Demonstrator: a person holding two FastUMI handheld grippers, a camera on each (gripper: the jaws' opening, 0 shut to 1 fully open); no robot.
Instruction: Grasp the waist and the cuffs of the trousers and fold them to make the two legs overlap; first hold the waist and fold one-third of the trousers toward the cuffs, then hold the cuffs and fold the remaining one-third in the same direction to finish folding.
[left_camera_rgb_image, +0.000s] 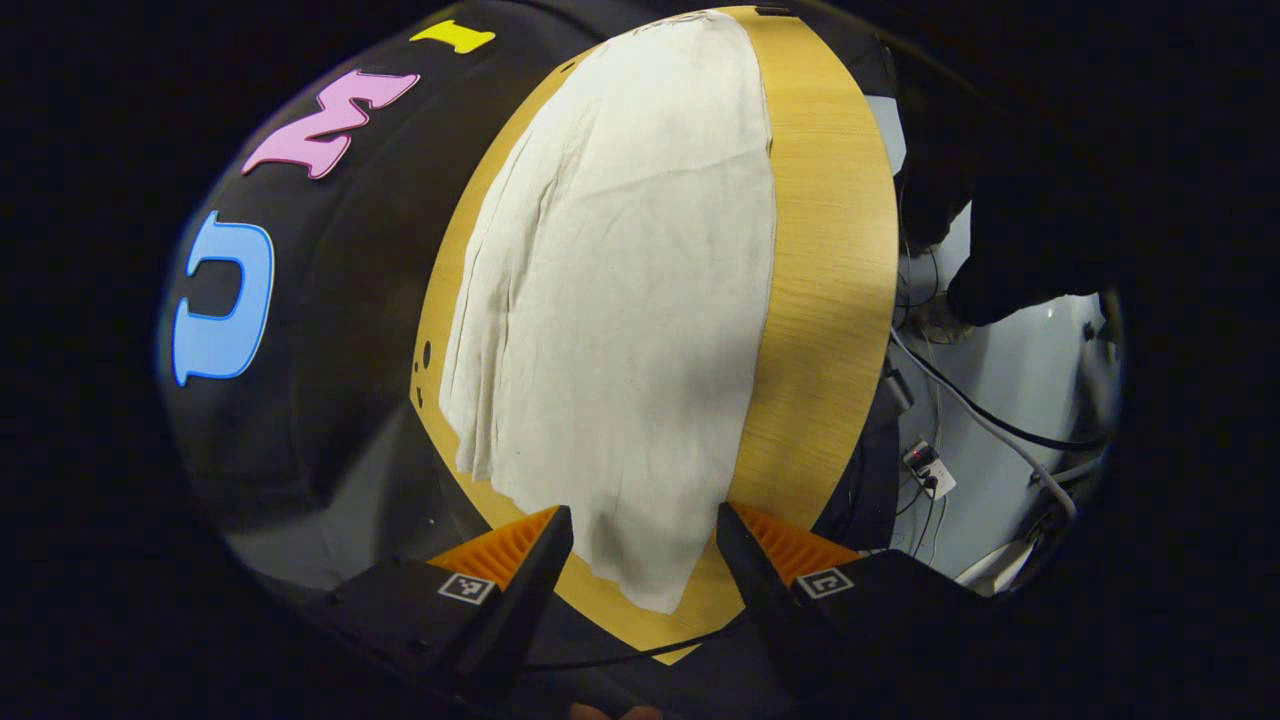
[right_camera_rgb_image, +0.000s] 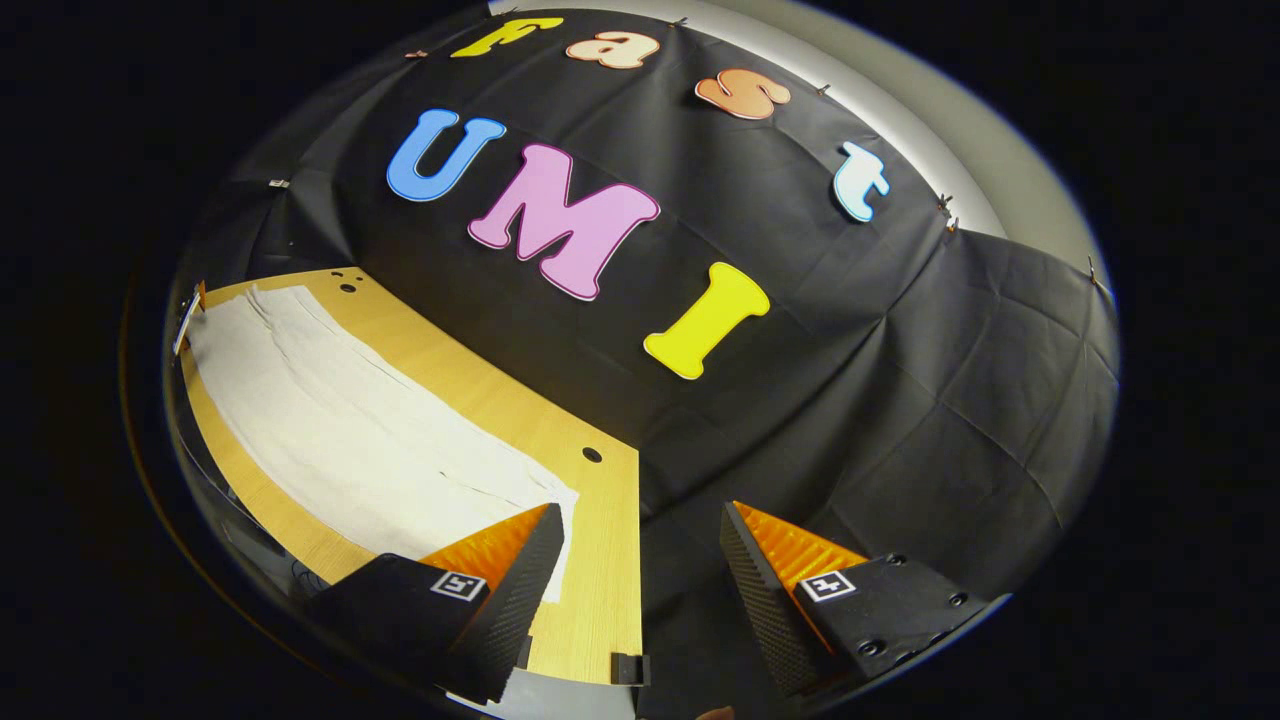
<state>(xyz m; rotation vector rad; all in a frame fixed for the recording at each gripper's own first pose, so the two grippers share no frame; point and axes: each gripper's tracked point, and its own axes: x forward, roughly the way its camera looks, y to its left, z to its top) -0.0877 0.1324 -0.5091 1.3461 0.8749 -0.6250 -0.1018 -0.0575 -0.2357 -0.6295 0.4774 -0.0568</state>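
- Left gripper view: the left gripper (left_camera_rgb_image: 645, 545) hangs above the near end of the trousers (left_camera_rgb_image: 620, 310) with its jaws wide apart and nothing between them.
- Its two fingers (left_camera_rgb_image: 535, 570) straddle the near, narrow corner of the cloth from above; whether they touch it cannot be told.
- Trousers lie spread flat along the table (left_camera_rgb_image: 835, 270), pale and lightly creased, running from the gripper to the far end of the tabletop.
- One long edge of the trousers shows lengthwise folds or layered edges on the side toward the booth wall (left_camera_rgb_image: 340, 330); the other long edge lies straight, with a bare strip of wood beside it.
- Beyond that bare edge, off the table, cables (left_camera_rgb_image: 985, 420) and a small plug block (left_camera_rgb_image: 930, 468) lie on a pale floor.
- Right gripper view: the right gripper (right_camera_rgb_image: 640, 560) is also wide open and holds nothing.
- It sits at the end corner of the table (right_camera_rgb_image: 600, 560), one finger (right_camera_rgb_image: 520, 580) over the end of the trousers (right_camera_rgb_image: 350, 420), the other out past the table edge in front of the wall (right_camera_rgb_image: 900, 400).
- Small round holes (right_camera_rgb_image: 592, 455) mark the tabletop near the wall.
- No containers are in view.
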